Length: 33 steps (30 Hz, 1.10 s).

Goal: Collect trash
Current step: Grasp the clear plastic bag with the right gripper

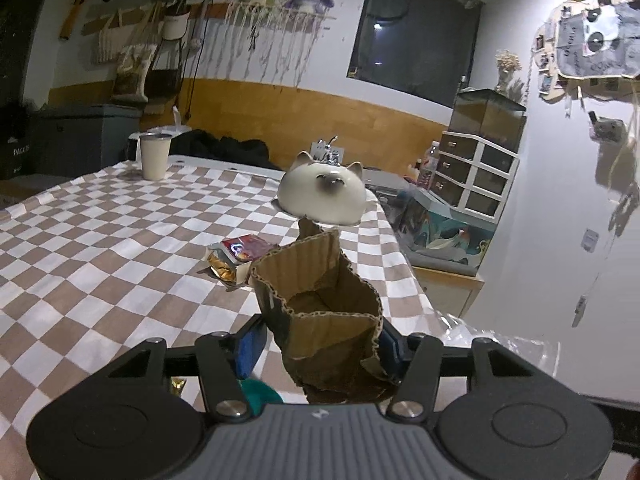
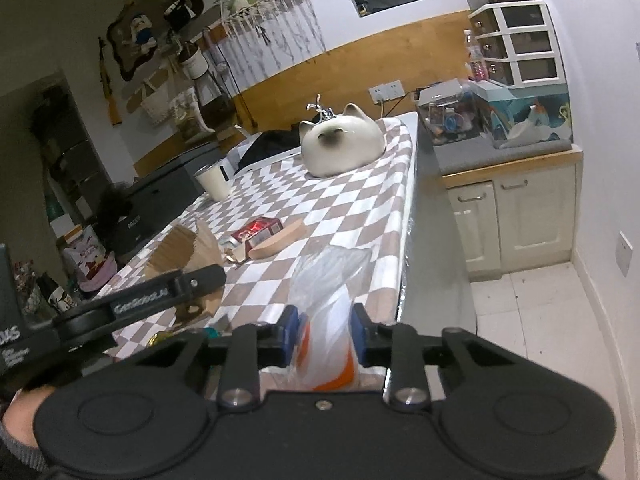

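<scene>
The checked table (image 1: 100,240) carries a cat-shaped bowl (image 1: 322,194), a cup (image 1: 154,156) and a snack wrapper (image 1: 236,258). The left gripper (image 1: 320,344) is clamped on a crumpled piece of cardboard (image 1: 320,292), held above the table. The right gripper (image 2: 324,336) pinches a clear plastic bag (image 2: 326,300) at the table's edge.

Plastic bag (image 2: 326,320) between hand-held gripper (image 2: 325,334) pads

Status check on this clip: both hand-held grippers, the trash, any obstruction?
Left hand-held gripper clamps crumpled brown corrugated cardboard. Right hand-held gripper pinches clear plastic bag. Red snack wrapper left on checkered tablecloth. Nothing blocking.
</scene>
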Available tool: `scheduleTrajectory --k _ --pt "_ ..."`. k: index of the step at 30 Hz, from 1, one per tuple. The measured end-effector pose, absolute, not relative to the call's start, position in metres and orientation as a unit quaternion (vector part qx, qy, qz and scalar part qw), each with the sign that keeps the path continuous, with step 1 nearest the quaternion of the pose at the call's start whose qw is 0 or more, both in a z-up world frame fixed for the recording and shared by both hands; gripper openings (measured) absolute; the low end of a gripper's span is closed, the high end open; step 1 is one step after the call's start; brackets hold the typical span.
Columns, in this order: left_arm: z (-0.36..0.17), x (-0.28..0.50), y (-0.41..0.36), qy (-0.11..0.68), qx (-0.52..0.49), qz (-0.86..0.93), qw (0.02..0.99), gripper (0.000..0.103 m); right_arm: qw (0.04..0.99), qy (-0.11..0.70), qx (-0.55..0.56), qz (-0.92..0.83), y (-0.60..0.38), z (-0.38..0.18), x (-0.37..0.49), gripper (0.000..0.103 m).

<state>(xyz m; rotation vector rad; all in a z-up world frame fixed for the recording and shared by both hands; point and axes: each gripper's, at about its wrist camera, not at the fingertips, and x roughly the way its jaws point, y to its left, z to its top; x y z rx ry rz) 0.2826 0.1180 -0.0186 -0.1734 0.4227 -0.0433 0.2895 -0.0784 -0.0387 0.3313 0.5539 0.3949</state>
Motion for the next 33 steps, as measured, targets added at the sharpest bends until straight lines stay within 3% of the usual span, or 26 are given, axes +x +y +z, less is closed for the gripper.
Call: scheduleTrajectory --k 3,4,5,6,8,12,15,17,18,19,21,23,33 --pt "-0.023 0.271 0.114 0.21 -0.082 -0.023 0.974 0.058 0.93 0.266 0.156 0.2 -0.078 -0.038 0.282 0.03" --pt "-0.025 0.269 0.114 0.211 -0.082 -0.023 0.974 0.058 0.928 0.266 0.158 0.206 -0.077 -0.039 0.281 0.034" --pt "-0.026 0.268 0.114 0.212 -0.083 -0.022 0.973 0.058 0.922 0.273 0.169 0.216 -0.078 -0.042 0.281 0.05" --pt "-0.027 0.268 0.116 0.213 -0.085 -0.02 0.973 0.058 0.914 0.284 0.181 0.226 -0.077 -0.044 0.283 0.058" --pt "-0.029 0.269 0.119 0.215 -0.089 -0.016 0.972 0.058 0.902 0.297 0.197 0.243 -0.078 -0.051 0.285 0.06" --pt "-0.033 0.274 0.124 0.224 -0.094 -0.013 0.97 0.058 0.904 0.305 0.215 0.207 -0.089 -0.054 0.28 0.081" --pt "-0.036 0.275 0.126 0.229 -0.095 -0.019 0.969 0.058 0.906 0.303 0.23 0.187 -0.099 -0.054 0.274 0.09" --pt "-0.037 0.274 0.126 0.228 -0.097 -0.022 0.969 0.058 0.903 0.305 0.249 0.175 -0.106 -0.054 0.269 0.09" --pt "-0.037 0.273 0.126 0.227 -0.098 -0.023 0.969 0.058 0.899 0.306 0.261 0.17 -0.11 -0.055 0.266 0.085" --pt "-0.037 0.273 0.126 0.226 -0.099 -0.025 0.969 0.058 0.891 0.309 0.286 0.169 -0.116 -0.056 0.262 0.08" --pt "-0.037 0.272 0.126 0.225 -0.099 -0.027 0.969 0.058 0.867 0.316 0.339 0.183 -0.125 -0.061 0.26 0.053" --pt "-0.037 0.272 0.124 0.226 -0.097 -0.028 0.969 0.058 0.846 0.321 0.38 0.191 -0.128 -0.066 0.261 0.047" --pt "-0.037 0.274 0.122 0.231 -0.089 -0.032 0.968 0.058 0.821 0.353 0.407 0.19 -0.088 -0.075 0.3 0.047"
